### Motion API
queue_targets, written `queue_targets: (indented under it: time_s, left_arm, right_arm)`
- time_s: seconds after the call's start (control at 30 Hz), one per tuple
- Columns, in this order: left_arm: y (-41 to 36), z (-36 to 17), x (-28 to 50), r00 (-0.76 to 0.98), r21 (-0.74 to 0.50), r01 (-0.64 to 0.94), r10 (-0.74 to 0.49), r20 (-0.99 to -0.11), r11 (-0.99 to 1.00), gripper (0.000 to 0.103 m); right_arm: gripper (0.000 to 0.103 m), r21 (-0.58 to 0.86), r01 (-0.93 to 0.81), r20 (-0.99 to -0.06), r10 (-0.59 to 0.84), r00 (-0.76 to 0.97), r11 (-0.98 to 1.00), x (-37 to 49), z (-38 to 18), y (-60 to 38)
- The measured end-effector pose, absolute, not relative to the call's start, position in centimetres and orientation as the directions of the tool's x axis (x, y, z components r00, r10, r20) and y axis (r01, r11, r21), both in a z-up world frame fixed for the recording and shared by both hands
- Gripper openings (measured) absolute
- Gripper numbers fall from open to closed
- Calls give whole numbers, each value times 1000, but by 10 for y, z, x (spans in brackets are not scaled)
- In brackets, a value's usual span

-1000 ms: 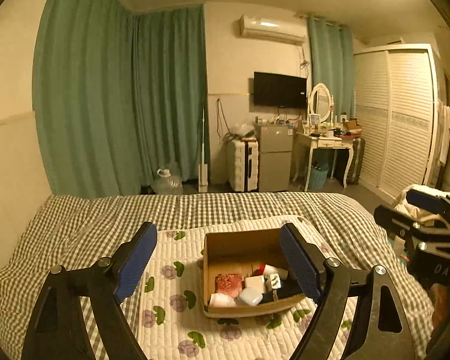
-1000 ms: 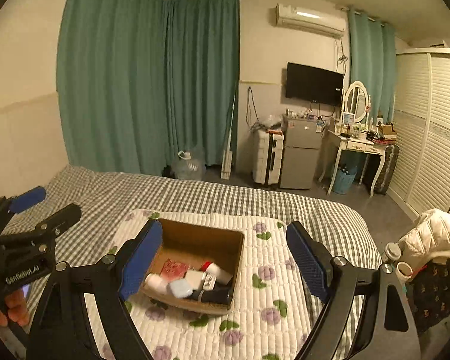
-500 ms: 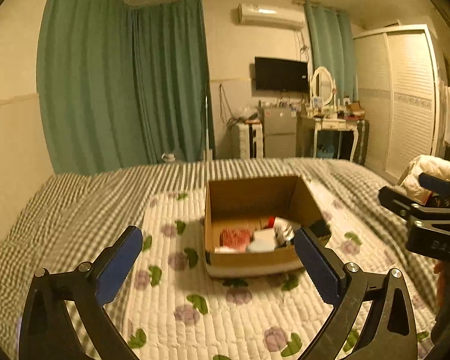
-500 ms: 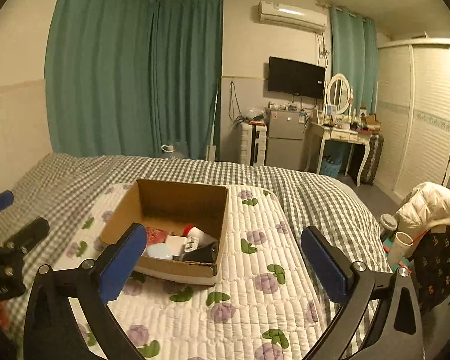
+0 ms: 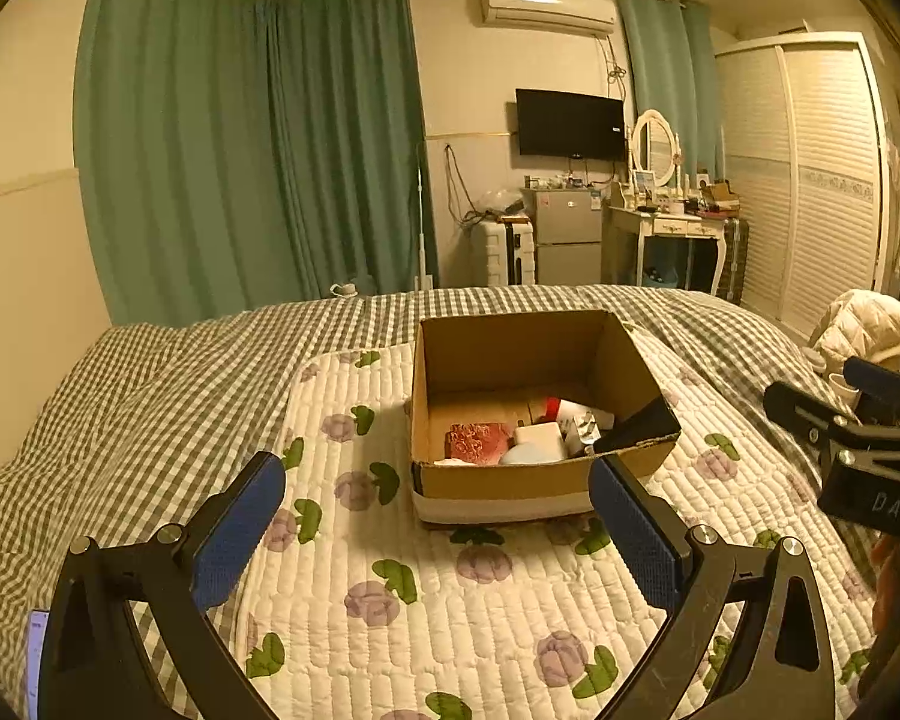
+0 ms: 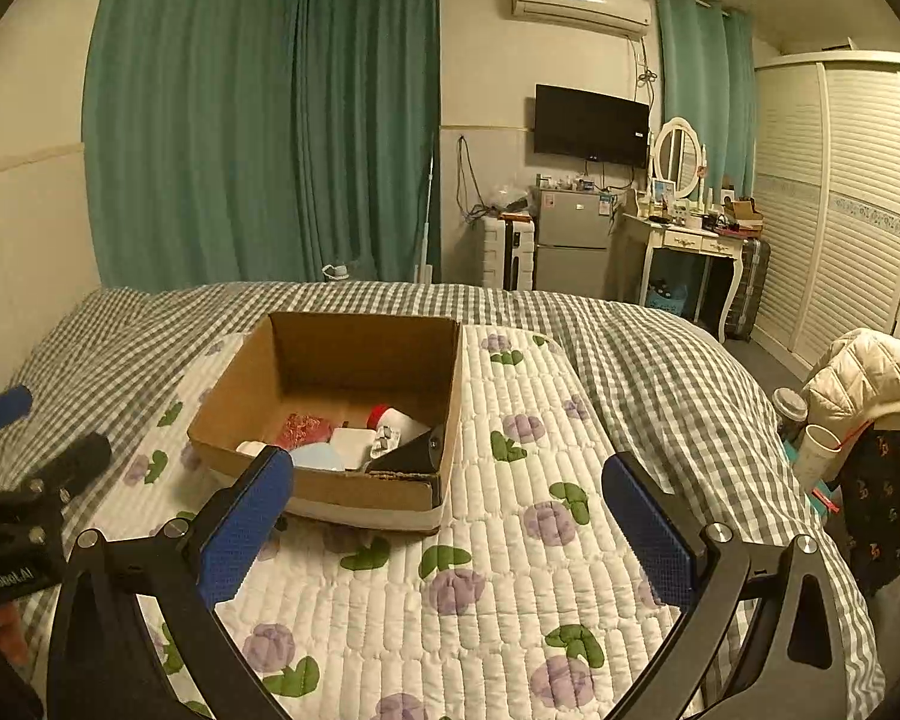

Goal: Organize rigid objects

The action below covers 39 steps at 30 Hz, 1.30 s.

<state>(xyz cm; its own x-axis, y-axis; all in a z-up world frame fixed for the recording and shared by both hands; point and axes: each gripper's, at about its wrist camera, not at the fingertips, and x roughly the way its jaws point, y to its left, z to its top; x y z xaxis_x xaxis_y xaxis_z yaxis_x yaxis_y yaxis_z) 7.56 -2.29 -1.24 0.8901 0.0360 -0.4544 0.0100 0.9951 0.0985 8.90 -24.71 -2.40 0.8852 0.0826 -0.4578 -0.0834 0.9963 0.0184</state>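
Observation:
An open cardboard box [image 5: 624, 354] sits on a flowered quilt pad [image 5: 486, 600] on the bed; it also shows in the right wrist view [image 6: 246, 384]. Inside lie a red patterned block [image 5: 477, 441], a white block [image 5: 540, 437], a pale blue item [image 6: 317, 457], a red-capped white bottle [image 6: 390, 417] and a black object [image 5: 636, 426]. My left gripper [image 5: 435, 531] is open and empty, just short of the box's near side. My right gripper [image 6: 450, 531] is open and empty, near the box's front right corner.
The bed has a checked cover [image 5: 150, 396]. A chair with a white jacket [image 6: 864, 372] and cups [image 6: 813, 450] stands at the bed's right. Green curtains, a fridge [image 6: 573, 240], a dressing table [image 6: 684, 246] and a wardrobe [image 6: 840, 198] line the far walls.
Both grippers have come lower and nearer to the bed, tilting from a downward look to a flatter one. The box contents have not moved. Both stay open.

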Motion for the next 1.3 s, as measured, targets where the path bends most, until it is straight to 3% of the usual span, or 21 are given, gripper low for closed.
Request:
queue_targets:
  time_s: [1.3]
  left_arm:
    - [-20,-16,78,875,80,13,28,-484,997,103]
  right_arm:
    - [103,6,-96,-472,88,877,995,94,-31,-244]
